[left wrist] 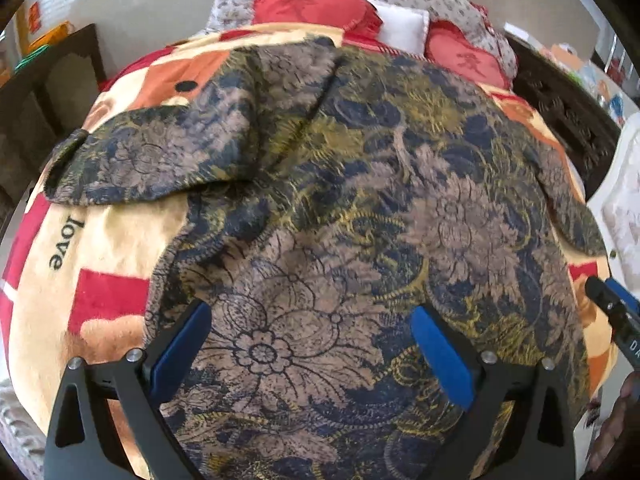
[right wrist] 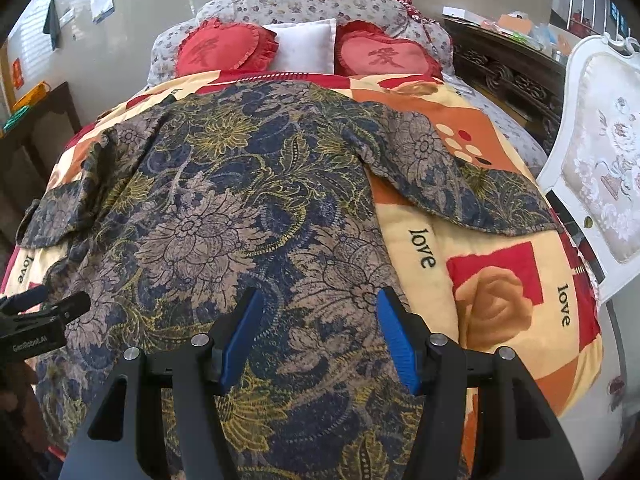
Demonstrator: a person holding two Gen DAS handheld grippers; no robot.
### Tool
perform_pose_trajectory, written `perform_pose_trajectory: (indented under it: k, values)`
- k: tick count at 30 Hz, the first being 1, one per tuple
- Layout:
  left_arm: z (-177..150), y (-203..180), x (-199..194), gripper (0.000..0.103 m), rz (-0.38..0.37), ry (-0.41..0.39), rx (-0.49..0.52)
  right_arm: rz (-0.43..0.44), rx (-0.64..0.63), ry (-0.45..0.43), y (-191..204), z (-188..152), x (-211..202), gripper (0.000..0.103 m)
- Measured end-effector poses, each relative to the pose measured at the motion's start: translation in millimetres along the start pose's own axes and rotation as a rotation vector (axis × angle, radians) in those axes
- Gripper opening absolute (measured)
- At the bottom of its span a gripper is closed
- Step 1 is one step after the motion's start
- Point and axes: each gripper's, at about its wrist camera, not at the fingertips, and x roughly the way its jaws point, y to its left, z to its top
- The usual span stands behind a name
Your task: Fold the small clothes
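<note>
Fleece blanket (right wrist: 500,240), patchwork of cream, orange and red with roses and the word "love", covers the bed and carries everything below.

Floral shirt (right wrist: 240,208): navy, tan and gold print, spread flat down the middle of the blanket, collar end toward the pillows, hem nearest the tools. One sleeve (right wrist: 472,188) lies out across the blanket on the chair side; the other sleeve (left wrist: 132,160) lies out toward the dark cabinet side. No fold shows in it yet, so the step in hand is judged to be the first approach. Next move calls for a clean pinch on a sleeve or a side edge, lifted without dragging the body askew.

Left tool (left wrist: 312,344): jaws wide apart, empty, over the shirt's hem.

Right tool (right wrist: 320,336): jaws apart, empty, over the hem beside the blanket's bare part.

Beyond the shirt: two red heart cushions (right wrist: 228,46) flanking a white pillow (right wrist: 308,46), then a flowered headboard (right wrist: 304,0).

White upholstered chair (right wrist: 600,152) beside the blanket; carved dark cabinet (right wrist: 508,68) behind it.
</note>
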Motion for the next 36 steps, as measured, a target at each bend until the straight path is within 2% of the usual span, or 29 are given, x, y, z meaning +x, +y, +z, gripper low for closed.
perform_pose_trajectory:
  k: [4, 7, 18, 22, 26, 30, 36]
  values:
    - [4, -3, -14, 0.102, 0.034, -0.071, 0.019, 0.001, 0.017, -0.014, 0, 7, -3, 0.078]
    - [5, -3, -21, 0.102, 0.045, -0.094, 0.037, -0.001, 0.012, -0.028, 2, 11, -7, 0.078]
    - [-3, 8, -11, 0.102, 0.011, -0.039, 0.001, -0.007, -0.002, -0.033, 8, 13, -12, 0.078]
    - [-4, 8, -11, 0.102, -0.008, -0.043, -0.004, -0.078, 0.0, -0.041, 7, 13, -13, 0.078]
    - [-6, 7, -8, 0.102, -0.002, -0.026, -0.007, -0.207, 0.002, -0.062, 3, 14, -16, 0.078]
    - [-8, 7, -7, 0.102, -0.004, -0.023, -0.009, -0.245, 0.008, -0.056, -3, 14, -15, 0.078]
    - [-9, 7, -7, 0.102, -0.006, -0.021, -0.01, -0.236, 0.001, -0.047, -4, 12, -14, 0.078]
